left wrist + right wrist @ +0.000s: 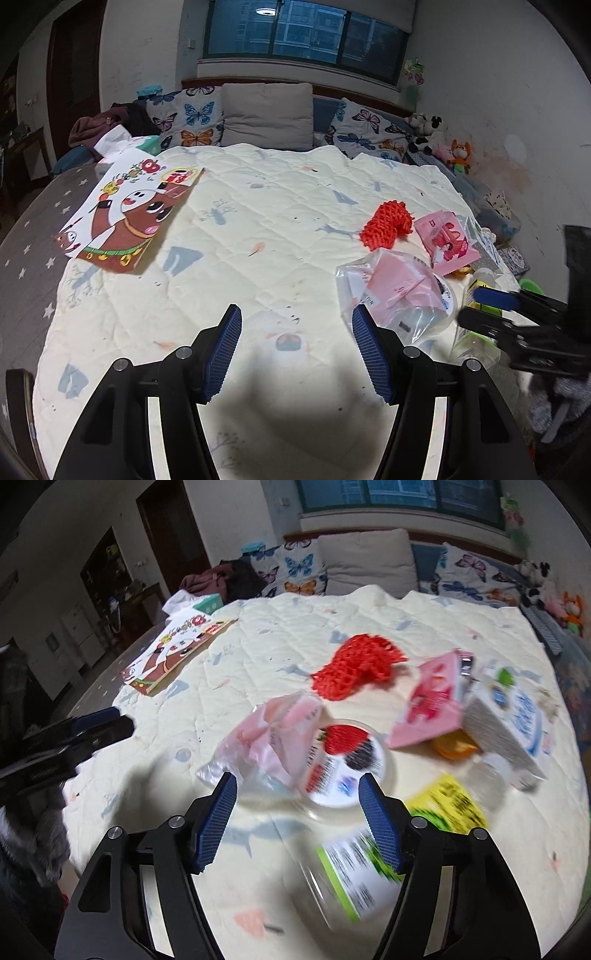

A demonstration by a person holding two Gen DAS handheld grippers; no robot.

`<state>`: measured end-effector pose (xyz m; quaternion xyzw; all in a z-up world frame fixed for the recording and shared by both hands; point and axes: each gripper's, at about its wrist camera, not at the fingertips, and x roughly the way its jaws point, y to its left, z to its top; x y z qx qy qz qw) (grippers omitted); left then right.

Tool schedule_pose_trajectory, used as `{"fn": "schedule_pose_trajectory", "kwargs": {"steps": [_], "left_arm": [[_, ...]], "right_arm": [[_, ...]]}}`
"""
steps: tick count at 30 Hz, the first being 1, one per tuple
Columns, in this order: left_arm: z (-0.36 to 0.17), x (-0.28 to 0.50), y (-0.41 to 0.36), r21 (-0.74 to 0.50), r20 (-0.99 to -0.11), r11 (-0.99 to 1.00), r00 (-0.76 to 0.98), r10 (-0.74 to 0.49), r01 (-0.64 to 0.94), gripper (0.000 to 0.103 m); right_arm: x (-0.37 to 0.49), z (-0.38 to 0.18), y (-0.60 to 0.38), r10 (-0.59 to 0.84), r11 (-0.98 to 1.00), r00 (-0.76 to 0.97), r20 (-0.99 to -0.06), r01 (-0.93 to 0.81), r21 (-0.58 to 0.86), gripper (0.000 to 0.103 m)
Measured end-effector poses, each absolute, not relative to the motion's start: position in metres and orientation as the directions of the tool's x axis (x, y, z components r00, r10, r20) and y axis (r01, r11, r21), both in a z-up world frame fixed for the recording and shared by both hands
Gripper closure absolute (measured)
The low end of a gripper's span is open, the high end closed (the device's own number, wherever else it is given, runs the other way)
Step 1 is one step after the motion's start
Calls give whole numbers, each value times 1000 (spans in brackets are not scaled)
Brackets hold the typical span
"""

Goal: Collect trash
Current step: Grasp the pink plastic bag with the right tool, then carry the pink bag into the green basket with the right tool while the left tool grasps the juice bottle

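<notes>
In the right wrist view the near clear bottle (pixel 347 871) is smeared by motion, so its green and white label cannot be read. The yellow label (pixel 448 806) to its right is equally blurred. An orange item (pixel 452 749) lies mostly hidden under the pink packet (pixel 428 709) and the white carton (pixel 513 720); what it is cannot be told. In the left wrist view the right gripper (pixel 491 306) covers much of that bottle (pixel 476 339), and its body runs off the right edge.

red foam net (pixel 354 668); pink wrapper (pixel 432 709) beside it; clear bag (pixel 266 746) overlapping round lid (pixel 351 764); labelled bottle (pixel 351 871) nearest
</notes>
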<state>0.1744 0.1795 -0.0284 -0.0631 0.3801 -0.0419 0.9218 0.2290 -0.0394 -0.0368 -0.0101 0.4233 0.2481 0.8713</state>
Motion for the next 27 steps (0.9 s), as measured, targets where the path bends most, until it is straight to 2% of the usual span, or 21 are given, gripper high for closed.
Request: {"fn": "schedule_pose_trajectory", "kwargs": {"steps": [3, 7, 10, 17, 18, 27], "left_arm": [[-31, 172, 183, -151, -696, 988, 707, -124, 25, 42], [-35, 171, 188, -166, -701, 986, 701, -132, 20, 42], [-38, 171, 187, -169, -703, 985, 698, -135, 21, 42], [-40, 175, 180, -177, -707, 984, 692, -149, 31, 42], [-40, 176, 179, -177, -706, 984, 692, -150, 33, 42], [-33, 177, 162, -171, -700, 983, 695, -164, 60, 42]], "right_arm": [[241, -46, -26, 416, 878, 500, -760, -439, 191, 39], [251, -54, -16, 411, 878, 481, -774, -436, 195, 40], [257, -60, -11, 413, 878, 465, -783, -433, 206, 45], [248, -57, -12, 443, 863, 466, -766, -453, 224, 66], [245, -55, -15, 450, 861, 466, -762, -453, 232, 78], [224, -35, -34, 472, 858, 504, -723, -450, 246, 84]]}}
